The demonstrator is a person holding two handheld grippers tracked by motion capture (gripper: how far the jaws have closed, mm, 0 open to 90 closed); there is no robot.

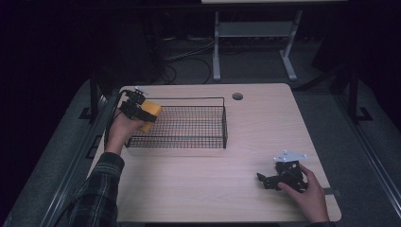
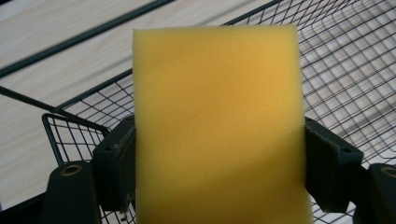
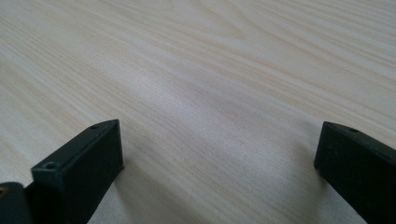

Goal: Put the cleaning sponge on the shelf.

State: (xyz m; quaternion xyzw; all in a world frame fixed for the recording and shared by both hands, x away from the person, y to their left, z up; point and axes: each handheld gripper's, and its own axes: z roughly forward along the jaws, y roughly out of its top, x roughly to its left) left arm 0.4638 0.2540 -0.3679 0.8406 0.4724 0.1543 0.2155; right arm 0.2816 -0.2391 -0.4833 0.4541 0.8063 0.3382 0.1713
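The left tool (image 1: 138, 109) holds a yellow sponge (image 1: 150, 113) between its two black jaws, over the left end of the black wire basket (image 1: 189, 126). In the left gripper view the sponge (image 2: 217, 126) stands upright between the jaws, which press on its two long sides near the lower part; the mesh of the basket (image 2: 345, 79) is behind and below it. It cannot be told whether the sponge already touches the basket floor; it seems to be above it.

The right tool (image 1: 276, 178) rests low near the right front part of the tabletop (image 1: 265, 123), well apart from the basket. Its jaws stand wide apart with nothing between them, and under them is bare light wood (image 3: 210, 93).

The sponge is probably very light and soft. It will give under pressure, so a firm squeeze on the flat sides is safe and nothing can break. The foam surface looks rough, so it should not slip. If released here, it would likely fall into the basket and perhaps bounce a little.
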